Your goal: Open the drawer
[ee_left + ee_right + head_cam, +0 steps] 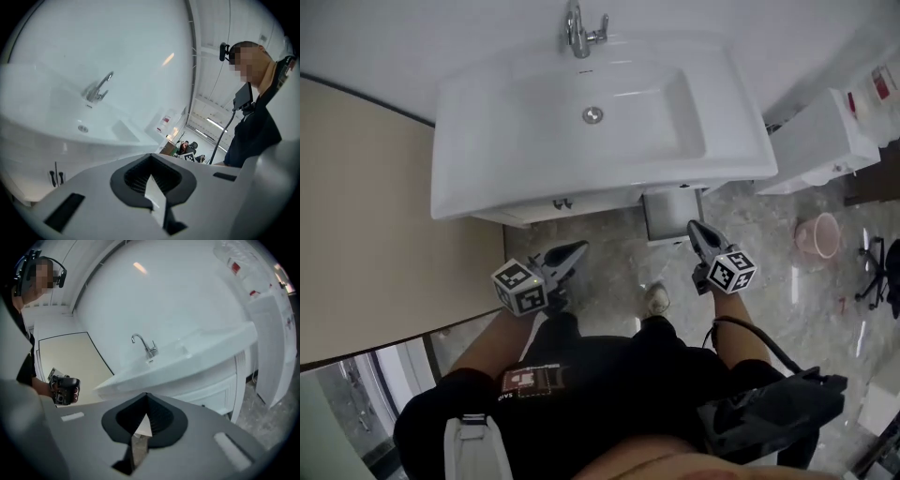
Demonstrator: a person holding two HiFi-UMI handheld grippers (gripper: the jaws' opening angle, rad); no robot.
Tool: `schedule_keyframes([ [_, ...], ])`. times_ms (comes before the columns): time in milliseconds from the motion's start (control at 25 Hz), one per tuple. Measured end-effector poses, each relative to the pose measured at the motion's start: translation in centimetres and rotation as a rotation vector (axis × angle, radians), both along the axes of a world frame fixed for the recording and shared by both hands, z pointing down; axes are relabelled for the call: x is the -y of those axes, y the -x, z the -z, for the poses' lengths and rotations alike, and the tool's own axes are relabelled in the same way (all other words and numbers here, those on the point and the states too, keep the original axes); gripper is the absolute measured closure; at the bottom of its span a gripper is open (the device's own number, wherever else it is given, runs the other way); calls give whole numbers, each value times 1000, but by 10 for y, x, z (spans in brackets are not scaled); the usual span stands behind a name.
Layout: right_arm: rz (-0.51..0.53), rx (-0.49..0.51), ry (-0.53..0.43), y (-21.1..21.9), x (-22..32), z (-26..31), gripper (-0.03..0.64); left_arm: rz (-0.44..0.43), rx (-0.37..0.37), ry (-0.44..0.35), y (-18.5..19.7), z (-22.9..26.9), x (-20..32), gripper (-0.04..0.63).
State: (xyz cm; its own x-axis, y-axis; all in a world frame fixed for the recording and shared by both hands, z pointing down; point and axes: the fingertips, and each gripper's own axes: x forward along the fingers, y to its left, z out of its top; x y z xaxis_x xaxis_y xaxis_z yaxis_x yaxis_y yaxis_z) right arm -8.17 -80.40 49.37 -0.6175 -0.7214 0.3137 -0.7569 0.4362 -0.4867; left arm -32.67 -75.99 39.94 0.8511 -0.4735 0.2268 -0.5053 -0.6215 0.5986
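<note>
The drawer sits under the sink, below its front right edge. From the head view it appears to stick out past that edge, with a grey inside showing. By my reading the opening step is done or nearly so, and neither claw is working on it.

The left claw hangs in front of the sink, below its front left part. Its own view shows the jaws together with nothing between them. The right claw is just in front of the drawer, apart from it. Its jaws are also closed and empty, pointing toward the sink.

If the drawer needs to come out further, the next move calls for spreading the right claw's jaws, lowering it to the drawer front, and pulling straight away from the sink. If it is out far enough, nothing is left but to draw back.

- **Drawer:** I can make out nothing inside. The visible part looks bare, but the sink hides its back.
- **Sink:** the basin holds nothing but its drain, with the faucet at its far rim.
- **Bucket:** a pink bucket stands on the floor, well to the right of the sink. I cannot tell what is in it.
- **Handles:** two dark handles sit under the sink's front middle, left of the drawer.
</note>
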Motion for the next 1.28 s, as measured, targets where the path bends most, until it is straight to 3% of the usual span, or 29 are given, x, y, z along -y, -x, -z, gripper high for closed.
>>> schedule_keyframes([
  [400,42,2,-213,25,31,227,615,156,-42,-261,59,203,2,597],
  [760,58,-44,-329,50,18,370,617,270,-65,-465,117,321,-23,597],
  [920,75,1,-365,66,4,406,617,295,-86,-533,134,356,-34,597],
  [1280,113,-2,-356,83,-12,408,617,284,-53,-524,127,363,-51,597],
])
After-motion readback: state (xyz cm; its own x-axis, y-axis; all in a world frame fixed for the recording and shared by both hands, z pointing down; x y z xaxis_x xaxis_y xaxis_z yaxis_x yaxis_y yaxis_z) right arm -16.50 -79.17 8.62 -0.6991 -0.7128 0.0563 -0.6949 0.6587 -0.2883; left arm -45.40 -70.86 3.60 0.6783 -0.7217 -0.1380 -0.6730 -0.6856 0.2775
